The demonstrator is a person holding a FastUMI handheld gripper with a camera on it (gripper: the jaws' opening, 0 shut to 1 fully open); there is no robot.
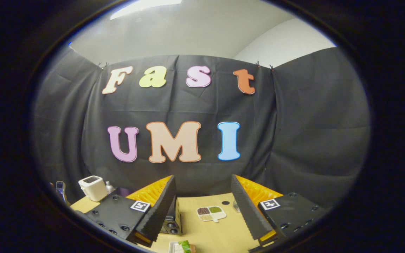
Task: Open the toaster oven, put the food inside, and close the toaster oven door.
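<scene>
- Gripper view: gripper held above table, fingers spread wide, grasping nothing.
- Oven just behind left finger, mostly hidden; facing and long axis unclear.
- Food between fingers, near side.
- Divided dish beyond fingers.
- White appliance far left.

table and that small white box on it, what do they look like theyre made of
The table, seen between and beyond the fingers of the open tool, looks like pale wood or a wood-look laminate: an even tan, matte surface with no clear grain. The white box at the table's far corner looks like smooth moulded plastic with rounded edges and a soft sheen, though painted metal can't be ruled out.
</scene>
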